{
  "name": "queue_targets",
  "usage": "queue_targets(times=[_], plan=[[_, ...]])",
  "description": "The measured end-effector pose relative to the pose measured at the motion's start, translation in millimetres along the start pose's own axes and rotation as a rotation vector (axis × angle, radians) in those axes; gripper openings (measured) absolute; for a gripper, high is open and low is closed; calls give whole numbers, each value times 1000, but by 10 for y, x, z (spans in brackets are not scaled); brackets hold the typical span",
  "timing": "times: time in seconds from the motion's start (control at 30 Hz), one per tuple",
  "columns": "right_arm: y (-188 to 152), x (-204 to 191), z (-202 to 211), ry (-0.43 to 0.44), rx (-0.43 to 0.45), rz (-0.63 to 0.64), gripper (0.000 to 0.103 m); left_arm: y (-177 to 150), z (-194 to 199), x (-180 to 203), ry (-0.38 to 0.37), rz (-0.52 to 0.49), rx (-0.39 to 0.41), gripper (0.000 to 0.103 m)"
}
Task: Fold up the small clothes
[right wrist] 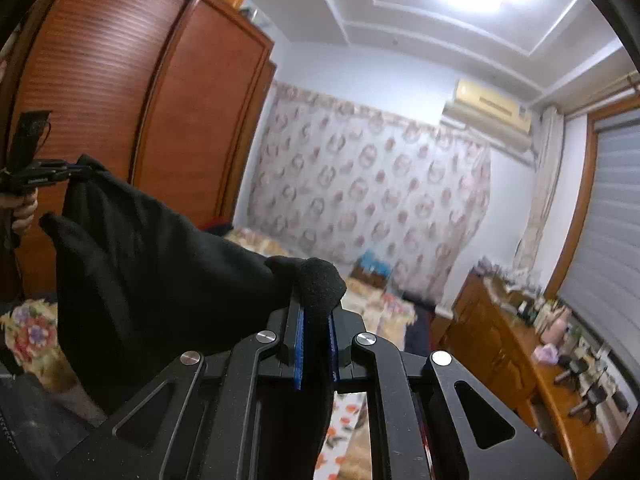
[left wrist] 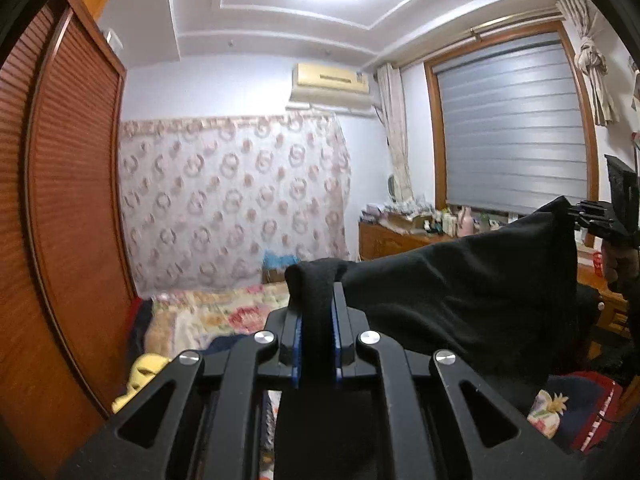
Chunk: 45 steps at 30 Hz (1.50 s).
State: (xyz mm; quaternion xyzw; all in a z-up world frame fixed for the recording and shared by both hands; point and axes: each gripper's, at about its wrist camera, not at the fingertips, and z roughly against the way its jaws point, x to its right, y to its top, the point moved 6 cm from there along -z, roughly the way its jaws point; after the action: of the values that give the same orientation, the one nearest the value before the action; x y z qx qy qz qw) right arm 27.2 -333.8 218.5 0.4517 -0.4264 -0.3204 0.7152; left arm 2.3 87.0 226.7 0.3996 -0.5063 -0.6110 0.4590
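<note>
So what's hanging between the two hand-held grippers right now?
A black garment spans the gap, one corner pinched by the left hand-held gripper, the other by the right hand-held gripper. Both wrist views show it.

black garment lower part hidden, dresser clutter blurred

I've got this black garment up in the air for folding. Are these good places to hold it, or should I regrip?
Keep both grips. The left gripper and right gripper each pinch a top corner of the black garment, coming in from opposite ends. The edge spans between them and the rest hangs below, which suits laying it flat.
</note>
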Motion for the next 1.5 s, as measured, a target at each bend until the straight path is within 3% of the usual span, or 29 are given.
queue_targets(times=[0.23,0.4,0.57,0.7,0.77,0.87,0.9,0.97,1.03,1.23,1.5], plan=[[456,158,274,-18,81,-2,7,276,117,-104,18,-11,68,9],[473,307,-30,-27,40,-14,7,225,-396,-256,55,-8,29,9],[204,544,-890,-59,-70,-30,7,-154,-1398,-447,103,14,-65,10],[-274,787,-2009,-94,-191,-60,7,-612,-2372,-542,148,15,-155,16],[-574,867,-2507,-132,-231,-55,8,-900,-2871,-613,156,14,-243,20],[-1172,984,-3206,-158,-391,-118,26,-1264,-3310,-581,138,18,-359,26],[-1352,994,-3371,-154,-437,-144,29,-1356,-3364,-534,145,3,-374,28],[-1590,999,-3535,-166,-474,-155,30,-1513,-3411,-468,140,-17,-396,47],[-1796,945,-3626,-132,-496,-176,33,-1657,-3441,-456,133,-12,-427,55],[-2120,799,-3646,-79,-529,-202,35,-1913,-3275,-257,106,-4,-469,56],[-2484,489,-3295,-29,-563,-249,35,-2222,-2845,65,47,29,-514,56]])
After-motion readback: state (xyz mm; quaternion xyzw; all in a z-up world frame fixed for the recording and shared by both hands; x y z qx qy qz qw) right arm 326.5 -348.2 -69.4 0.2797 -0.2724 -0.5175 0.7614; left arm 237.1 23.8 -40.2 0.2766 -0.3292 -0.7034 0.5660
